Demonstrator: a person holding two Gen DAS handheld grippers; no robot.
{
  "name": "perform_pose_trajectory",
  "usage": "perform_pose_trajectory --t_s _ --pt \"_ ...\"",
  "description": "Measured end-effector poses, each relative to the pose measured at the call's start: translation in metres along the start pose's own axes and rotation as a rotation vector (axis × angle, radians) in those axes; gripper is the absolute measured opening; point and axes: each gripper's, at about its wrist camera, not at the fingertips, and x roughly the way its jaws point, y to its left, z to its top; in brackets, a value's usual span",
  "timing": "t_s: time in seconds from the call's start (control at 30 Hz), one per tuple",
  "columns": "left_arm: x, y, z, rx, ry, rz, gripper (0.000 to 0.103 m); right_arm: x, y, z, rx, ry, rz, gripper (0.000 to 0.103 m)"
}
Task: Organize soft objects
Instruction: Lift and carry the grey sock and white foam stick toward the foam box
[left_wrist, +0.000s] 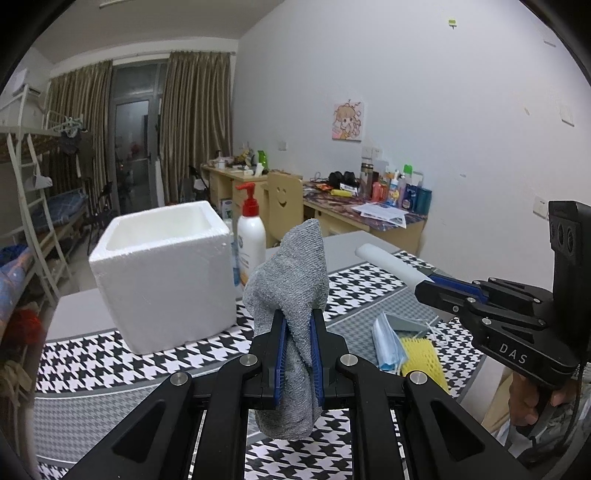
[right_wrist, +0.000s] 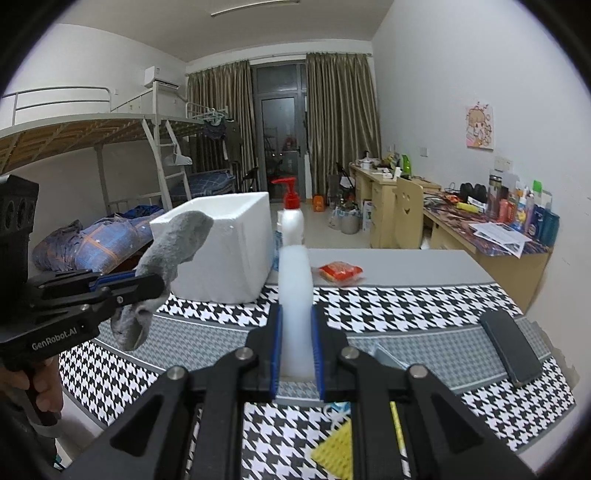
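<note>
My left gripper (left_wrist: 298, 325) is shut on a grey sock (left_wrist: 291, 280) and holds it above the houndstooth cloth, right of the open white foam box (left_wrist: 162, 273). The sock also shows in the right wrist view (right_wrist: 166, 254), in front of the foam box (right_wrist: 225, 247). My right gripper (right_wrist: 297, 317) is shut on a white foam strip (right_wrist: 294, 299) that points forward. In the left wrist view the right gripper (left_wrist: 428, 286) holds that strip (left_wrist: 388, 264) at the right. A blue face mask (left_wrist: 386, 343) and a yellow foam net (left_wrist: 421, 356) lie on the cloth.
A white pump bottle with a red top (left_wrist: 251, 236) stands behind the box. A red packet (right_wrist: 340, 272) lies on the grey table (right_wrist: 406, 264). A black phone (right_wrist: 511, 345) lies at the right. Desks, a chair and bunk beds stand beyond.
</note>
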Motion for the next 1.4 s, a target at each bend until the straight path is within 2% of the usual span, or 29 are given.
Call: perform_pose_trajectory --t_s 1.4 --pt "-0.012 0.041 0.050 -0.008 -0.087 0.114 0.013 0.026 0.041 0.059 -0.053 -0.033 0.085 0.018"
